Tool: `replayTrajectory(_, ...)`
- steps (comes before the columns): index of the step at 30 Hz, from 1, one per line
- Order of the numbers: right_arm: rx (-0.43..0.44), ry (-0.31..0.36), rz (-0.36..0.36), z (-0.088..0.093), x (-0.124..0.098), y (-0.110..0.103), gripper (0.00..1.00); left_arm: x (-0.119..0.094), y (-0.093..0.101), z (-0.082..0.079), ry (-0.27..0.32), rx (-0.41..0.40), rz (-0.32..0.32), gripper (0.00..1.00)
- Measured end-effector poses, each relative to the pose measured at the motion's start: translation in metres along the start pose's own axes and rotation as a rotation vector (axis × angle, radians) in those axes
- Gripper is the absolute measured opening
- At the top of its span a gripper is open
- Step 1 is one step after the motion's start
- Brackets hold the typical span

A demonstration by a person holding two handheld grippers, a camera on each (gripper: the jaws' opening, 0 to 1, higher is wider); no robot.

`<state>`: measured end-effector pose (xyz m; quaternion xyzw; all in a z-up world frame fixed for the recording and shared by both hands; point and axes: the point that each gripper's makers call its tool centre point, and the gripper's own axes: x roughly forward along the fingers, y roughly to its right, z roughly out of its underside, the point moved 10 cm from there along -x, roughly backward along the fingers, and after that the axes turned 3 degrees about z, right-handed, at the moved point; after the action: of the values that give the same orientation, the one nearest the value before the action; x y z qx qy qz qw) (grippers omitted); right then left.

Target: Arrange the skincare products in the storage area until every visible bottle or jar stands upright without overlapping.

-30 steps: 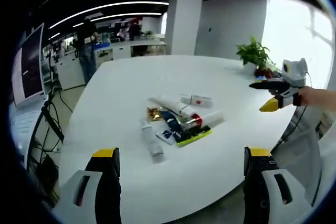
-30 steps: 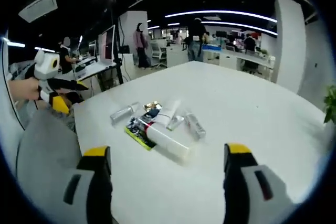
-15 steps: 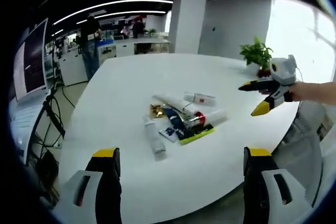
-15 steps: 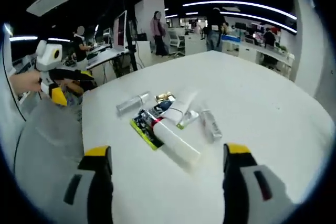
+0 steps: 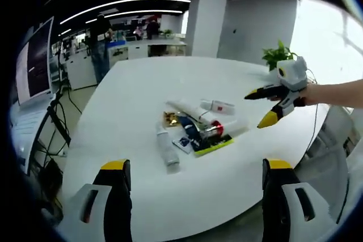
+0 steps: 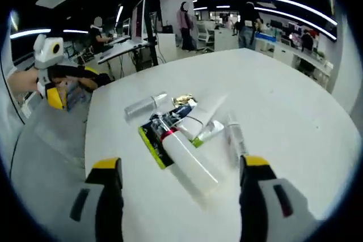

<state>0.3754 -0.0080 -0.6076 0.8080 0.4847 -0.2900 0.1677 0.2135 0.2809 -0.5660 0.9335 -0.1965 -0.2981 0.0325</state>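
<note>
Several skincare products lie on their sides in an overlapping pile [image 5: 195,128] on the white table [image 5: 130,89]. Among them are a clear bottle [image 5: 166,151], a white tube with a red band [image 5: 224,127], a small white bottle [image 5: 217,106] and a dark packet with a green edge [image 5: 211,145]. My left gripper [image 5: 197,165] is open, held back from the table's near edge. My right gripper [image 5: 272,103] hangs open above the table's right side. In the right gripper view the pile [image 6: 181,134] lies just ahead of the open right gripper [image 6: 181,162], with the red-banded tube [image 6: 187,160] nearest.
A potted plant [image 5: 279,58] stands at the table's far right. A monitor on a stand [image 5: 34,66] is off the left edge. People stand among desks [image 6: 249,21] in the background. The left gripper [image 6: 48,77] appears beyond the table's left edge.
My right gripper has come in over the table toward the pile, which now looks larger and closer in its view. The left gripper has barely moved. The products lie as before.
</note>
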Motion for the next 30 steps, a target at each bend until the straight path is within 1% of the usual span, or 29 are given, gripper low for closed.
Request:
replayTrajectory(5, -0.036, -0.015, -0.037, -0.006, 0.012, 0.002, 0.83, 0.004, -0.002, 0.001, -0.014, 0.000, -0.002, 0.95)
replayTrajectory(8, -0.048, -0.036, -0.074, -0.009, 0.022, 0.001, 0.80, 0.007, -0.003, 0.002, -0.023, -0.001, -0.002, 0.95)
replayTrajectory(12, -0.074, -0.059, -0.104, -0.013, 0.036, 0.002, 0.68, 0.010, -0.003, 0.002, -0.029, 0.000, 0.000, 0.95)
replayTrajectory(14, -0.092, -0.069, -0.118, -0.014, 0.043, 0.002, 0.64, 0.010, -0.003, 0.001, -0.029, -0.002, 0.000, 0.95)
replayTrajectory(20, -0.151, -0.124, -0.141, -0.010, 0.060, -0.001, 0.51, 0.012, -0.004, 0.002, -0.032, -0.010, -0.004, 0.94)
replayTrajectory(24, -0.211, -0.170, -0.158, -0.008, 0.069, 0.000, 0.44, 0.013, -0.005, 0.004, -0.035, -0.020, -0.006, 0.94)
replayTrajectory(27, -0.253, -0.197, -0.166, -0.009, 0.077, 0.001, 0.41, 0.014, -0.005, 0.005, -0.037, -0.026, -0.005, 0.94)
replayTrajectory(30, -0.355, -0.234, -0.183, -0.014, 0.083, -0.001, 0.38, 0.015, -0.006, 0.005, -0.038, -0.030, -0.005, 0.94)
